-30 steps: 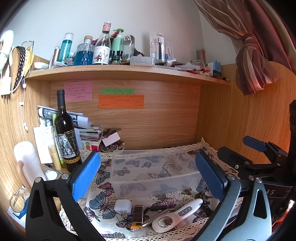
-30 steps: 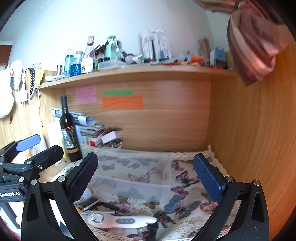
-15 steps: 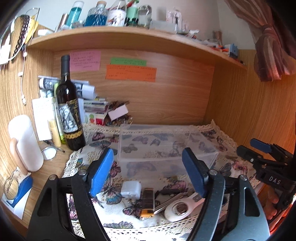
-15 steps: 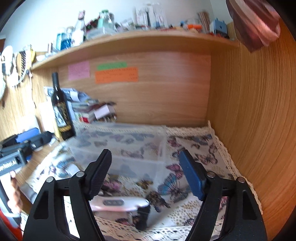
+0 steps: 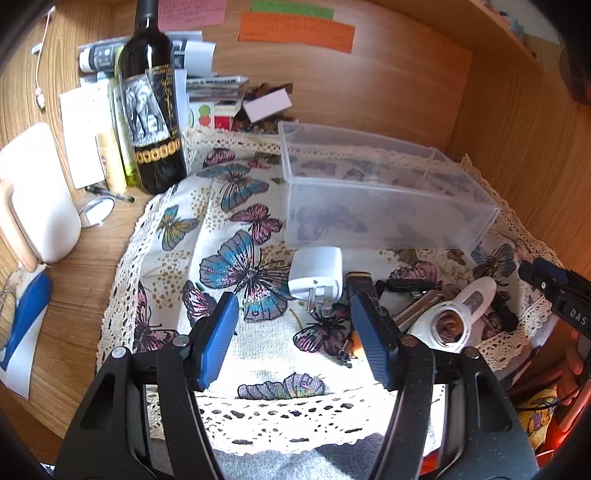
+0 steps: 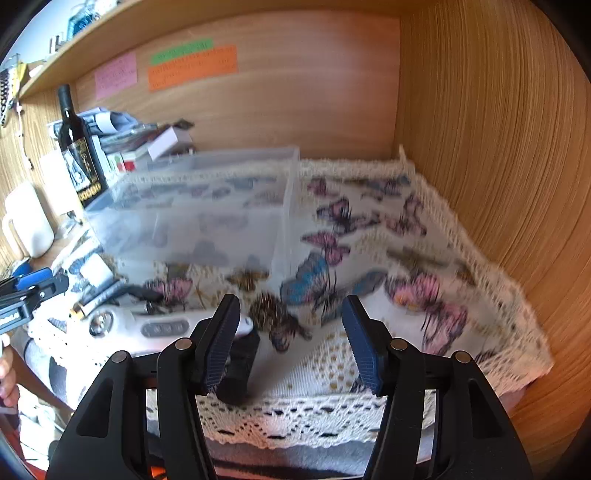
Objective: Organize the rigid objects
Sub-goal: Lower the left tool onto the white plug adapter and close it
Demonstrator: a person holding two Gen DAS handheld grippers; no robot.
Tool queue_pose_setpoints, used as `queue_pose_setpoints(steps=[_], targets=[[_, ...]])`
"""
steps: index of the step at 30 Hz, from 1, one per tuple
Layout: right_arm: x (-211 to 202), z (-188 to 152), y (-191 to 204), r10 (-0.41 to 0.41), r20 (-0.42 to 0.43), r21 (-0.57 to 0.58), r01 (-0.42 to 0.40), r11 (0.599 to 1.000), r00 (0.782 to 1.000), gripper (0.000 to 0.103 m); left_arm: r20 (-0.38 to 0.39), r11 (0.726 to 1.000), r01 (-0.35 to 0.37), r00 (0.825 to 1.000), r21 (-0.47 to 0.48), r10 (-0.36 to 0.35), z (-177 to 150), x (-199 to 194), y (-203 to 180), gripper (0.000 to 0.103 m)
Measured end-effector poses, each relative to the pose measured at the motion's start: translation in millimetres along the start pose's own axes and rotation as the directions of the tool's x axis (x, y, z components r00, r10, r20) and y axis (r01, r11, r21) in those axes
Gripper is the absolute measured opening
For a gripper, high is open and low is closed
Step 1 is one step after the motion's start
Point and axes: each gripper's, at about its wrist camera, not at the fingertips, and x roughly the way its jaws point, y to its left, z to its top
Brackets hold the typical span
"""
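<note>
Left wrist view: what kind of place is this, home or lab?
Most likely a home desk nook, not a lab: wood-panelled walls with sticky notes, a wine bottle beside stacked papers, and a butterfly-print lace tablecloth with a clear plastic bin on it and a white plug adapter in front.

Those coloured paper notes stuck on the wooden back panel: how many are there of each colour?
pink note: 1
green note: 1
orange note: 1
Total: 3
</note>
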Motion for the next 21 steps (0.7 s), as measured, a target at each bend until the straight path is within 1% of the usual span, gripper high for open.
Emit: queue_pose_setpoints(steps=[3,6,8,13,14,15,16,17,18,19,21], targets=[[8.6,-6.4,-2.0,0.022,-0.049,0.027,-0.021,0.999,0.999,0.054,-0.026,0.999,0.034,0.999,-0.029,-0.034,3.3,10.2,3.0,0.063],[13.2,-10.2,-1.6,0.031,-0.066,0.038,-0.028,0.999,0.997,0.054,-0.024,0.997,0.066,0.997,-0.027,-0.066,9.6,13.7,-0.3,0.063],[16.8,-11.0,-0.1,0.038,-0.077,0.038,-0.035,0.999,0.996,0.054,-0.029,0.998,0.063,0.998,-0.020,-0.064,15.0,18.5,-4.1,0.063],[23.3,-3.1,-2.7,0.042,-0.072,0.052,-0.038,0.998,0.997,0.054,-0.066,0.999,0.046,0.997,-0.024,-0.047,21.4,36.6,-5.8,0.063],[26.2,0.1,-3.3,0.046,-0.072,0.052,-0.043,0.998,0.996,0.054,-0.075,0.999,0.046,0.996,-0.029,-0.048,21.7,40.5,-5.1,0.061],[29.0,2.1,-3.4,0.044,-0.072,0.050,-0.040,0.998,0.996,0.054,-0.083,0.998,0.049,0.995,-0.033,-0.051,21.6,43.5,-4.6,0.054],[32.7,4.3,-3.2,0.039,-0.074,0.046,-0.035,0.998,0.996,0.051,-0.093,0.998,0.052,0.994,-0.037,-0.055,21.3,46.6,-4.2,0.051],[37.4,6.0,-2.1,0.037,-0.082,0.042,-0.034,0.999,0.996,0.047,-0.104,0.997,0.059,0.993,-0.042,-0.063,20.9,49.8,-3.7,0.046],[41.3,6.5,-1.0,0.039,-0.093,0.041,-0.035,0.999,0.995,0.045,-0.109,0.997,0.064,0.992,-0.045,-0.068,20.2,51.4,-3.7,0.041],[46.5,7.3,-0.3,0.048,-0.108,0.042,-0.043,0.998,0.993,0.041,-0.114,0.997,0.067,0.991,-0.047,-0.072,20.7,53.4,-3.2,0.039],[55.4,8.0,2.0,0.069,-0.132,0.046,-0.063,0.997,0.989,0.036,-0.108,0.996,0.070,0.991,-0.048,-0.075,20.7,52.8,-3.3,0.038]])
